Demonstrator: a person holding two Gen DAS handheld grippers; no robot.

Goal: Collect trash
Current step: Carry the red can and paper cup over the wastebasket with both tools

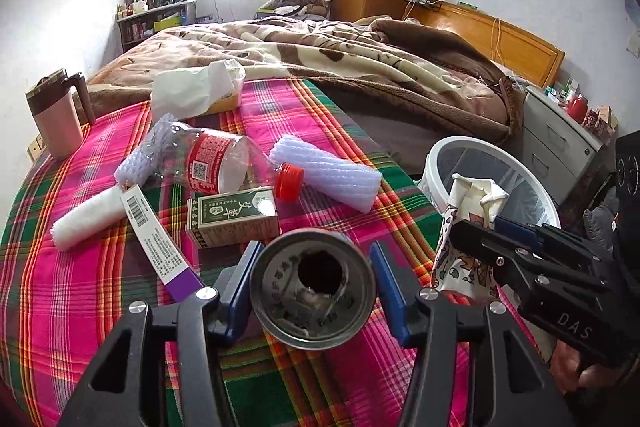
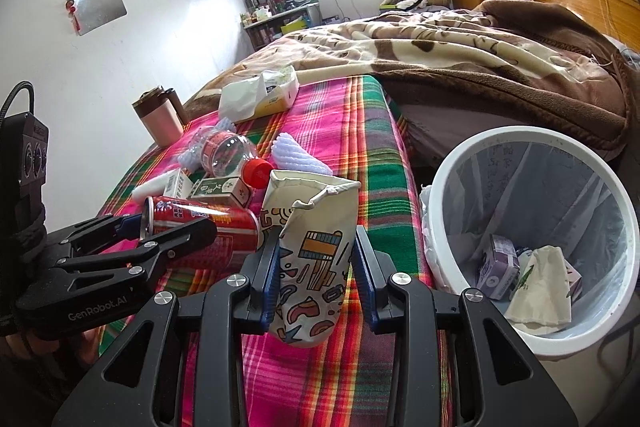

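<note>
Left tongs [image 1: 314,291] clamped on red can [image 2: 208,227], open end facing the camera, low over the plaid bedsheet [image 1: 80,287]. Right tongs [image 2: 316,267] clamped on crushed paper cup [image 2: 310,259], near the bed's right edge, just left of the white bin [image 2: 440,187]. Bin sits beside the bed edge, liner in, a few bits of trash at the bottom; mouth unobstructed. Beyond the can: green box [image 1: 232,223], plastic bottle [image 1: 224,167], foam sleeves [image 1: 328,179], tissue pack [image 1: 196,91]. Pink mug [image 1: 56,119] at the far left edge.
</note>
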